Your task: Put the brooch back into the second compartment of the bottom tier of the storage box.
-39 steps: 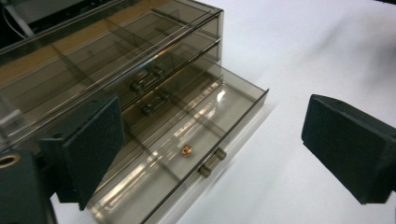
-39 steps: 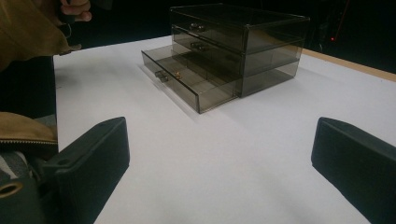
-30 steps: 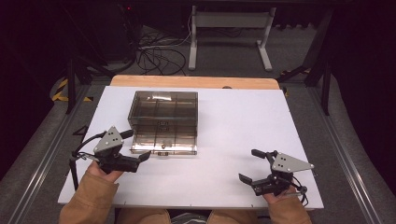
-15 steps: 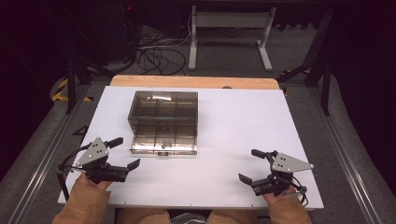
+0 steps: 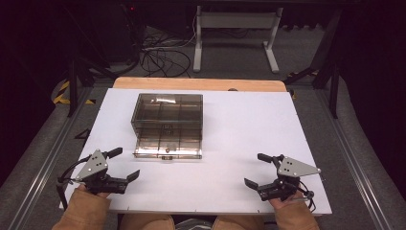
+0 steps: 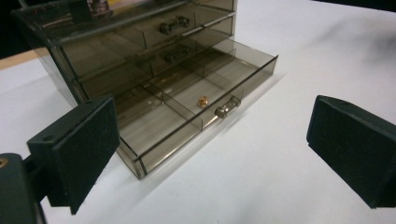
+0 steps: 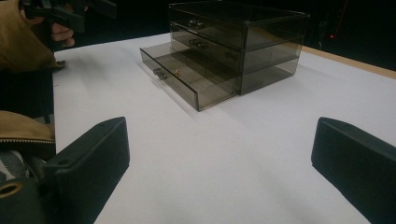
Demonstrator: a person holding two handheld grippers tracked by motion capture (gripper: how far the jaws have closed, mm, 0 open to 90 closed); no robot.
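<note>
Smoky clear plastic drawer box point(image 5: 167, 125) sits mid-desk, a bit left of centre, with its bottom drawer point(image 6: 196, 105) pulled out toward the person. Left gripper point(image 5: 117, 167) is the nearer one, just off the drawer's front-left corner; right gripper point(image 5: 261, 170) is well apart on the other side. Both have jaws wide open and hold nothing. From the left jaws the drawer lies ahead and slightly left, its long front edge running diagonally across that view, so I'd guess the knob point(image 6: 226, 107) needs a bit of a turn to line up. Left gripper view also shows a tiny gold bead-like thing point(image 6: 202, 100) in the drawer just behind the knob; from the high view you can barely tell. White desk point(image 5: 249, 124) is otherwise bare.
</note>
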